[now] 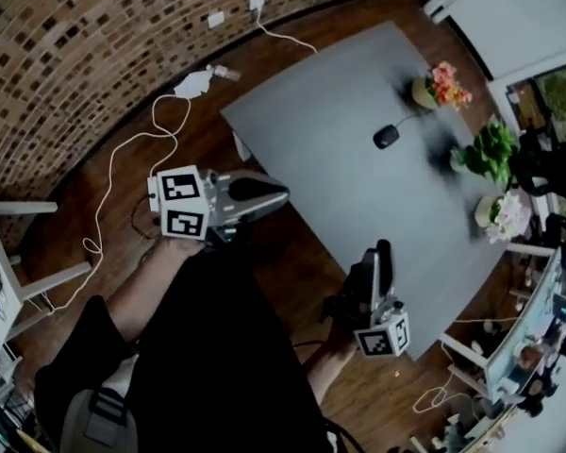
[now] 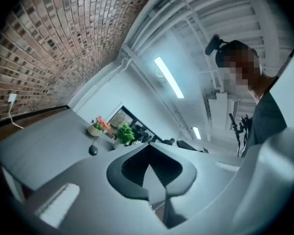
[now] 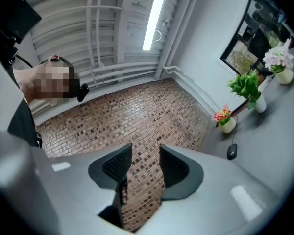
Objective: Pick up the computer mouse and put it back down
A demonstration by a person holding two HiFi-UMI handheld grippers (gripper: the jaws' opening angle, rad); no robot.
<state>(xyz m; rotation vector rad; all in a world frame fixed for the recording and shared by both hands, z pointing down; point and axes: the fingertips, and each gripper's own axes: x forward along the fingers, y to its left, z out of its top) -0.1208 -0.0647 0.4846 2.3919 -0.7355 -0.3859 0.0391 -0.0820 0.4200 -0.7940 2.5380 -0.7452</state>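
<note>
The black computer mouse (image 1: 386, 136) lies on the grey table (image 1: 340, 215) toward its far side, its cord running to the pot of orange flowers. It also shows small and far off in the left gripper view as the mouse (image 2: 92, 151) and in the right gripper view as the mouse (image 3: 232, 152). My left gripper (image 1: 281, 194) hovers off the table's left edge above the wooden floor, shut and empty, as the left gripper (image 2: 148, 148) also shows. My right gripper (image 1: 384, 248) is over the table's near edge and stands open with nothing between its fingers, brick wall showing through the right gripper (image 3: 145, 153).
A pot of orange flowers (image 1: 441, 85), a green plant (image 1: 489, 151) and a pot of white flowers (image 1: 503, 217) stand along the table's right side. A white cable (image 1: 132, 144) and a charger (image 1: 193, 83) lie on the floor by the brick wall. White furniture (image 1: 9, 272) stands at the left.
</note>
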